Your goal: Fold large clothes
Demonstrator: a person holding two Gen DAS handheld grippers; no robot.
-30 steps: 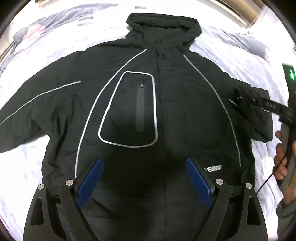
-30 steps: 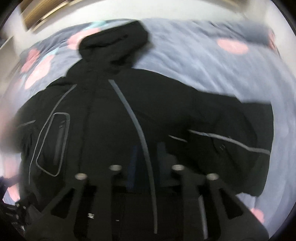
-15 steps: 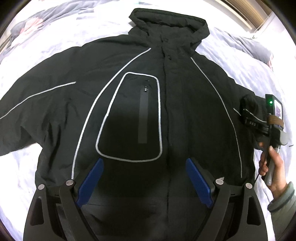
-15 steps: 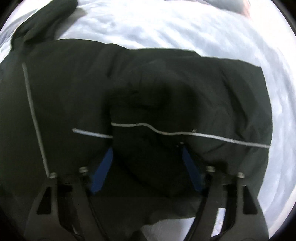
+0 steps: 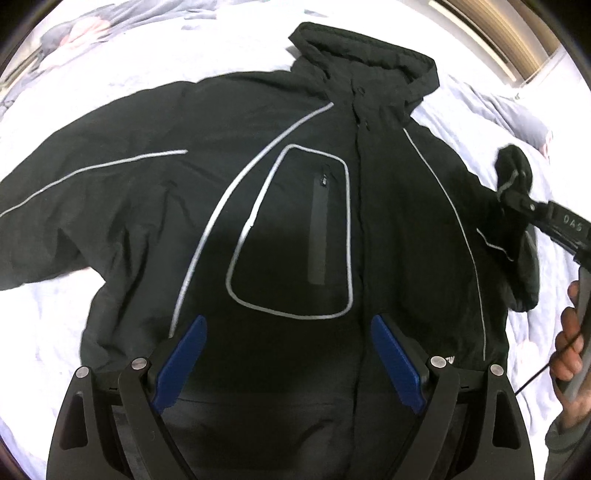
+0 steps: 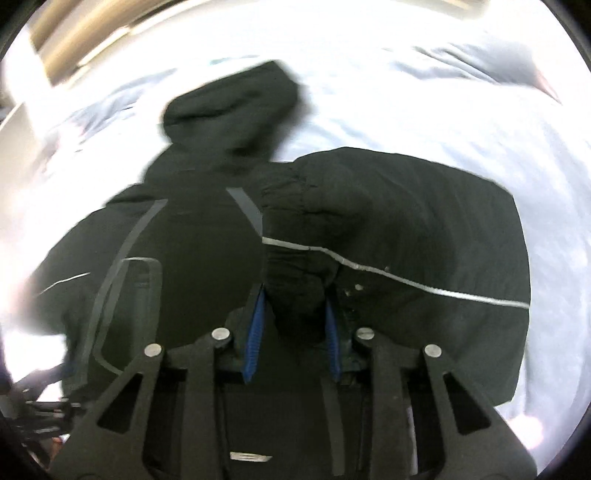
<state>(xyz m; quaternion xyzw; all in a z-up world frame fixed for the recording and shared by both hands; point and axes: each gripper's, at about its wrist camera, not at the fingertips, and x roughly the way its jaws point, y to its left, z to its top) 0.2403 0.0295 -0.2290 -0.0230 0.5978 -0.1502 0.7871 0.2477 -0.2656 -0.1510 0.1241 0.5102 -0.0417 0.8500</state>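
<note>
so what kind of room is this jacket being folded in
Most likely a bedroom: the black jacket lies spread on a bed with pale, rumpled bedding, what looks like a pillow sits at the far side, and a wooden-looking trim, maybe a headboard, runs behind.

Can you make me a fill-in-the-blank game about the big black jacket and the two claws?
1. The black jacket lies spread out on the ____.
2. The right claw is shut on the jacket's ____.
3. The left claw hangs over the jacket with its jaws ____.
4. The pads on the left claw are colored ____.

Missing words: bed; sleeve; open; blue
</note>
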